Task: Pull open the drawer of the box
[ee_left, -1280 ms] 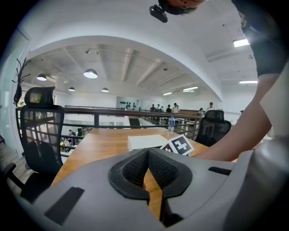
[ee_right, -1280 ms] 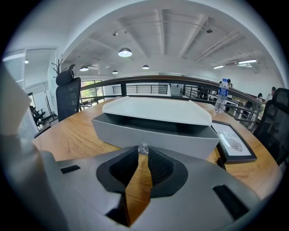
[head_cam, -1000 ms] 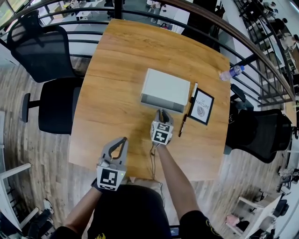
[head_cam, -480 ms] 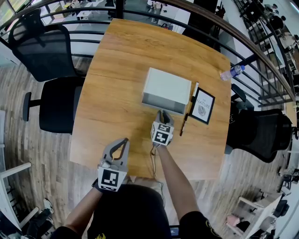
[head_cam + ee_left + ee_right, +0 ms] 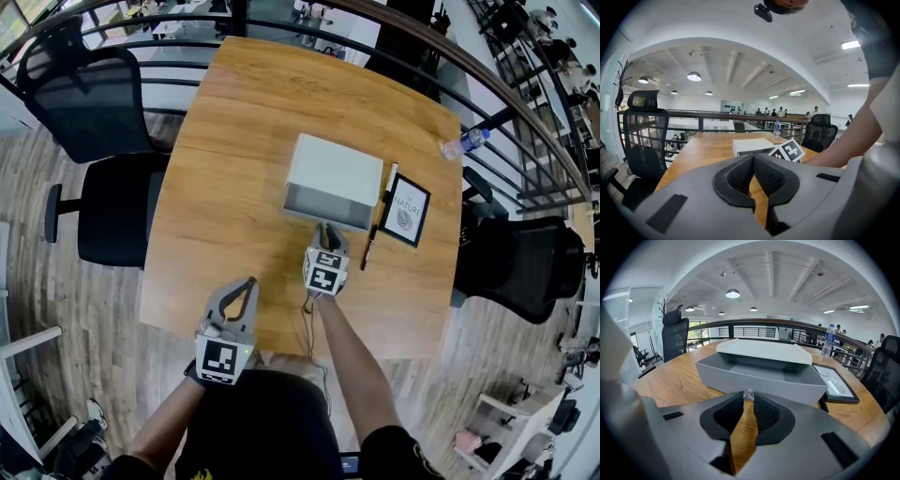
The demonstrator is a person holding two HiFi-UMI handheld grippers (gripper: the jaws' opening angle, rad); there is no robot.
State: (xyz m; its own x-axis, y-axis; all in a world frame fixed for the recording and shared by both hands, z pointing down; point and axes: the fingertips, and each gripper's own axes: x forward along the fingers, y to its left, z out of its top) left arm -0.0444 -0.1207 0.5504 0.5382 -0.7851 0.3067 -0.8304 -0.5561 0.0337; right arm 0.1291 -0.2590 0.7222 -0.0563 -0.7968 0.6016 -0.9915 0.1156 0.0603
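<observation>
Change since a second ago is slight. The white rectangular box sits at the middle of the light wooden table, almost where it was. Its grey drawer is drawn partly out toward six o'clock with its hollow showing, much as before. The right gripper stays at the drawer front, its jaws pinching the small clear faceted knob. The left gripper, at seven o'clock of the box near the table's edge, has barely shifted; its jaws are pressed together on nothing. A black-framed print lies at three o'clock of the box, and a black pen at four.
</observation>
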